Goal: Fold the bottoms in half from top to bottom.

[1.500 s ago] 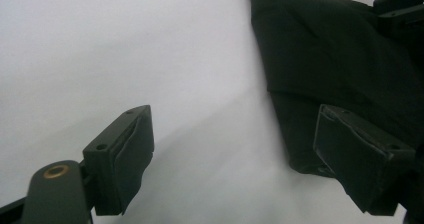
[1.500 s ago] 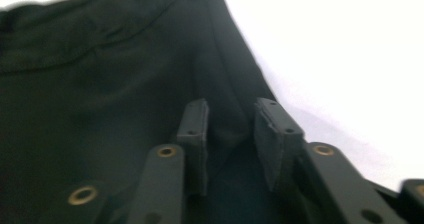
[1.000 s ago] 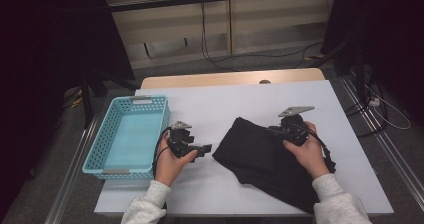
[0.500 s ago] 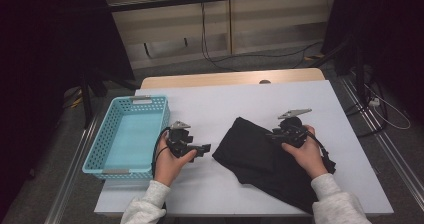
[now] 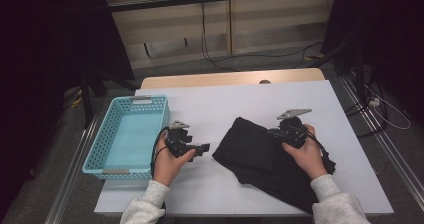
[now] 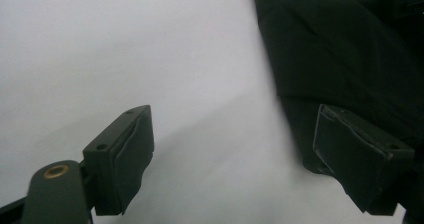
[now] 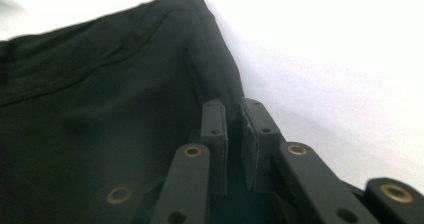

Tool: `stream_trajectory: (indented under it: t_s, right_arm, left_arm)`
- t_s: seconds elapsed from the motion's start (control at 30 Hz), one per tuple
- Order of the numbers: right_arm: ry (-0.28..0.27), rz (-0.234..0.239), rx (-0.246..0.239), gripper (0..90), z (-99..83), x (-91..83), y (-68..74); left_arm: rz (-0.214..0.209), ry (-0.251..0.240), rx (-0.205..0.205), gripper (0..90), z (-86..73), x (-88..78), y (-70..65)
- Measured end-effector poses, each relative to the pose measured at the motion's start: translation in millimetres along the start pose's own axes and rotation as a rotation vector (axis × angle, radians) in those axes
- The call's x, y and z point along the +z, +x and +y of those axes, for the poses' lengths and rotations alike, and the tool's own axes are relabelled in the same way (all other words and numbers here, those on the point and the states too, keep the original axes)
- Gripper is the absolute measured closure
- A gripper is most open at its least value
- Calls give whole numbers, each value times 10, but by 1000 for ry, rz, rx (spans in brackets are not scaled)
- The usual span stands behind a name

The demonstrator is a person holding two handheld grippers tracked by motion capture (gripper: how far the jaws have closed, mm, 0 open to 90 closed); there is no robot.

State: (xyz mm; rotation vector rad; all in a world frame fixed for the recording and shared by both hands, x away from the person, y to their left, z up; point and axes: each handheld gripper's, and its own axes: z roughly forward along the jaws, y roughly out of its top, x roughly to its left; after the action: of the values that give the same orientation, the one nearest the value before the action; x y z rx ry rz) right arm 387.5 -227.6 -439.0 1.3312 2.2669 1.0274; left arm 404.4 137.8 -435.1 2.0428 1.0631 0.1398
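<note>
A: Starting left, the turquoise basket is sitting empty at the table's left edge. Your left gripper is hovering just beside it with jaws wide apart, gripping nothing.

B: And the black garment is lying right of center, crumpled flat.

A: Your right gripper is working its upper edge; the jaws have just been closing and are nearly together, pinching a fold of fabric.

B: Be taking a deep bite of hem there, and be bringing your left across to the near corner before lifting.
</note>
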Motion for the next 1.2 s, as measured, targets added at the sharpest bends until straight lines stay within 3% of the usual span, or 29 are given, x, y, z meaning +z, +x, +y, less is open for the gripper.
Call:
stream_trajectory:
  t_s: [0.3, 0.67, 1.03, 1.2]
  right_arm:
    - [-34, 12, 26, 810, 39, -51, -21]
    - [-49, 9, 6, 831, 66, -71, 17]
    - [-43, 36, 55, 874, 32, -148, -23]
    - [-80, 71, 80, 900, 22, -251, -51]
  left_arm:
    - [-1, 0, -3, 168, 0, 3, 0]
    - [-2, 4, 0, 169, 4, -4, 2]
    - [-3, -2, 2, 169, 10, -17, 6]
    - [-3, -7, -3, 169, 9, -16, 4]
